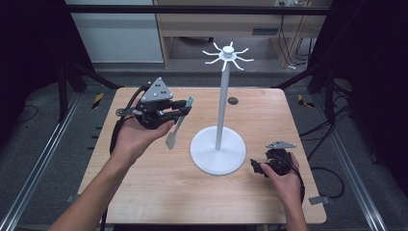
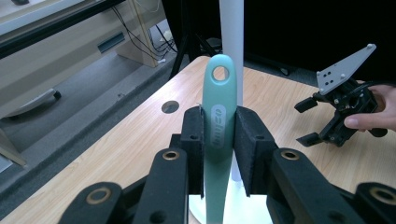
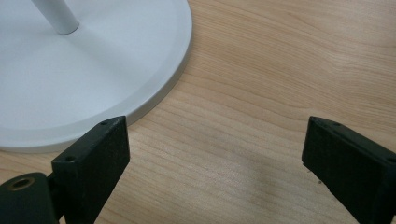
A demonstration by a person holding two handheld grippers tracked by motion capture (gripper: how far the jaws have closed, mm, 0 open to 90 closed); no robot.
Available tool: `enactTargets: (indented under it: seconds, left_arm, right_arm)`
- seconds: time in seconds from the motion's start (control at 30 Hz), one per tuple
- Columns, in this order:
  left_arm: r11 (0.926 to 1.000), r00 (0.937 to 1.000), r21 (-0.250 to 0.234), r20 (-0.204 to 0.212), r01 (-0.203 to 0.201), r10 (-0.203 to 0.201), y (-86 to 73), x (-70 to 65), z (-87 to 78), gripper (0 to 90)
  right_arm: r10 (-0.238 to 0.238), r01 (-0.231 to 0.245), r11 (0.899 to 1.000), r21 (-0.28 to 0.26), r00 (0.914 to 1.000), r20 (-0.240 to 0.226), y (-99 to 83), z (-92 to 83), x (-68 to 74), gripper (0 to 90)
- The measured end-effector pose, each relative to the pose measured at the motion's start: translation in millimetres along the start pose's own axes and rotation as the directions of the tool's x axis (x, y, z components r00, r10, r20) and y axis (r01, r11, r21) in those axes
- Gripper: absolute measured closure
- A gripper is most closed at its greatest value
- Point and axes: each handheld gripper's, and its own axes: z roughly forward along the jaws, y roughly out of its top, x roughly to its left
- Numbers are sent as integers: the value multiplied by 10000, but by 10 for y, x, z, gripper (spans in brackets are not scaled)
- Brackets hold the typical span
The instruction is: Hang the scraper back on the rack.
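Left gripper view: left hand-held gripper (image 2: 219, 140) clamps teal spatula (image 2: 218, 116); raise handle hole to hook on stand (image 1: 225, 55) ahead. Right hand-held gripper (image 3: 215, 154) gapes empty.

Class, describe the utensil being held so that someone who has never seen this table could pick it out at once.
Start at the white stand in the middle of the wooden table. Just to its left, the left tool is clamped on a slim spatula. It is the one mint-green item, with a hanging hole in its handle.
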Motion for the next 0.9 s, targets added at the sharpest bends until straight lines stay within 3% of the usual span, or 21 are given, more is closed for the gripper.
enactTargets:
  seconds: [0.4,0.6,0.9]
  left_arm:
    - [9975,9999,-704,-96,81,-88,148,-34,-74,743]
    - [9926,9998,-1204,-123,168,-184,284,-59,-100,742]
    - [9880,9993,-1539,-335,132,-185,499,-78,-84,742]
  right_arm:
    - [16,-16,10000,23,10000,4,0,3,0,81]
    - [71,-71,10000,0,10000,-28,1,-6,-2,81]
    - [-6,6,10000,-47,10000,16,-3,-13,-5,81]
